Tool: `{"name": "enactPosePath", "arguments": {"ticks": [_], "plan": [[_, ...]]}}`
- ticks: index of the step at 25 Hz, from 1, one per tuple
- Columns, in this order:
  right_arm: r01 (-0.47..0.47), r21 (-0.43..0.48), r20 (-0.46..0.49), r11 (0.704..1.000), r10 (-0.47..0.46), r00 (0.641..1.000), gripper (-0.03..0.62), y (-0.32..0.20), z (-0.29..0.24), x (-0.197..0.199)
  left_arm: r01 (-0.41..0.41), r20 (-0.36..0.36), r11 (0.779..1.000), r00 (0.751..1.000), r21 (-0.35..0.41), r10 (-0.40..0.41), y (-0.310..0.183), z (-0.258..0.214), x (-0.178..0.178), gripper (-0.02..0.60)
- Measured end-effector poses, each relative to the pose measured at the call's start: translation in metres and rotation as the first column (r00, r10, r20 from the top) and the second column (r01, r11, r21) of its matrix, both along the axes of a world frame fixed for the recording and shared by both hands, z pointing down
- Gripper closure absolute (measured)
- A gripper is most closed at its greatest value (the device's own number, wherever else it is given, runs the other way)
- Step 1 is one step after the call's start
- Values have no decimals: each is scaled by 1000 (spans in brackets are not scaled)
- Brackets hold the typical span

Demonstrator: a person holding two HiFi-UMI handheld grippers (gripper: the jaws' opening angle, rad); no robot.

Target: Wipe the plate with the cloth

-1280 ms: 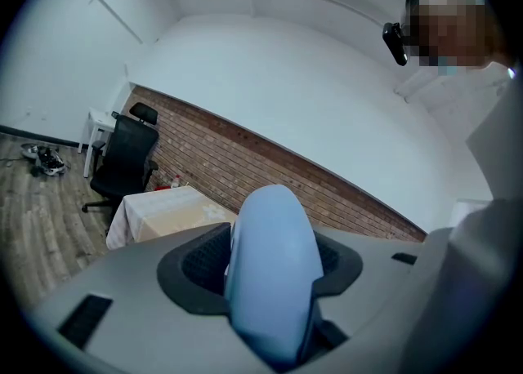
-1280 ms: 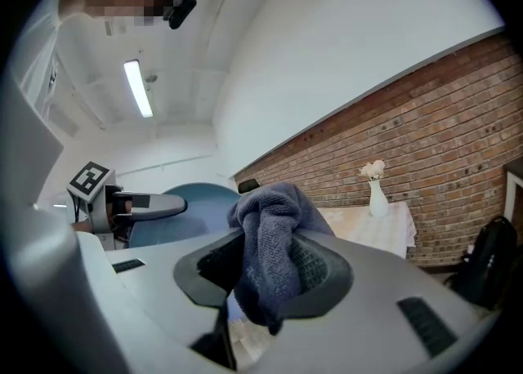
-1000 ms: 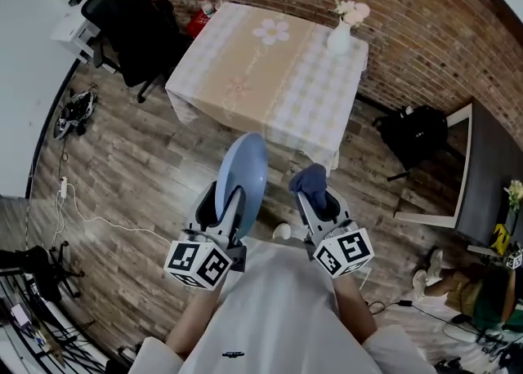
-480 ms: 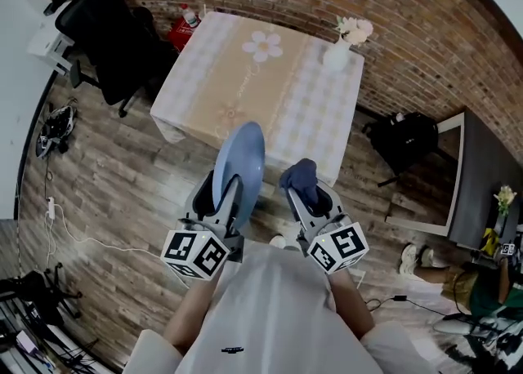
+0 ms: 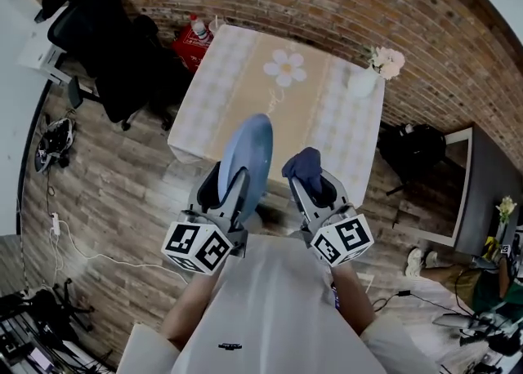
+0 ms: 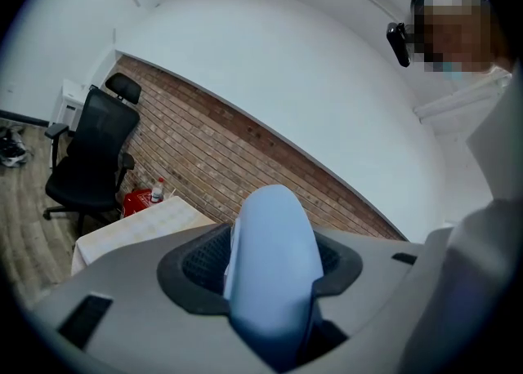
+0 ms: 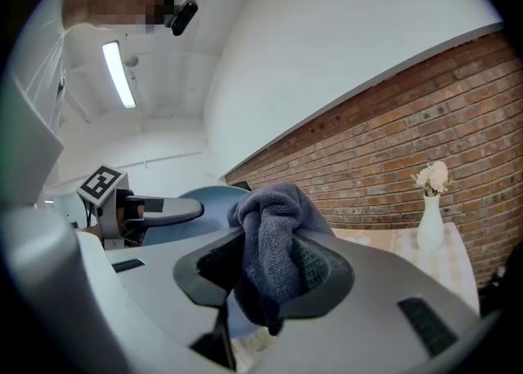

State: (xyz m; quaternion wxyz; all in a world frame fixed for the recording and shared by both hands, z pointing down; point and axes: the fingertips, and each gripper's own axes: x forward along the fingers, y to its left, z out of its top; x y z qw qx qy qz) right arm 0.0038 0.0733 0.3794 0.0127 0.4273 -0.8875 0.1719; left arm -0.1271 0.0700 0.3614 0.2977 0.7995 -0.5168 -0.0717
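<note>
A light blue plate (image 5: 248, 158) stands on edge in the air, held by my left gripper (image 5: 232, 187), which is shut on its lower rim. In the left gripper view the plate (image 6: 274, 258) fills the gap between the jaws. My right gripper (image 5: 313, 186) is shut on a bunched dark blue cloth (image 5: 306, 170), just right of the plate with a small gap between them. The right gripper view shows the cloth (image 7: 274, 243) clamped between the jaws, the plate (image 7: 204, 205) behind it to the left.
A table with a checked cloth and a flower print (image 5: 282, 103) stands ahead below the grippers, a white vase of flowers (image 5: 365, 78) at its far right corner. A black office chair (image 5: 106, 46) is at left, a red bag with a bottle (image 5: 194, 37) behind the table.
The head view has shifted, so the table now sits more centred and closer under the grippers. Both grippers keep their hold and stay side by side.
</note>
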Motion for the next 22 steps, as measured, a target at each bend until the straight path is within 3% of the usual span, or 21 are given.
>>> {"name": "enactPosePath", "arguments": {"ticks": [9,16,22], "plan": [[82,5,36,997,-82,996,450,-72,-9,-63,18,43,1000,999,3,-19,-59,-5,-47,351],[185,35,123,982,-188,974,450,-111,-24,-72,68,54,998,996,11,-68,-85,-5,-42,351],[284,93,87,954,-292,952,450,-134,-28,-77,70,72,997,995,36,-72,-100,-9,-26,351]]}}
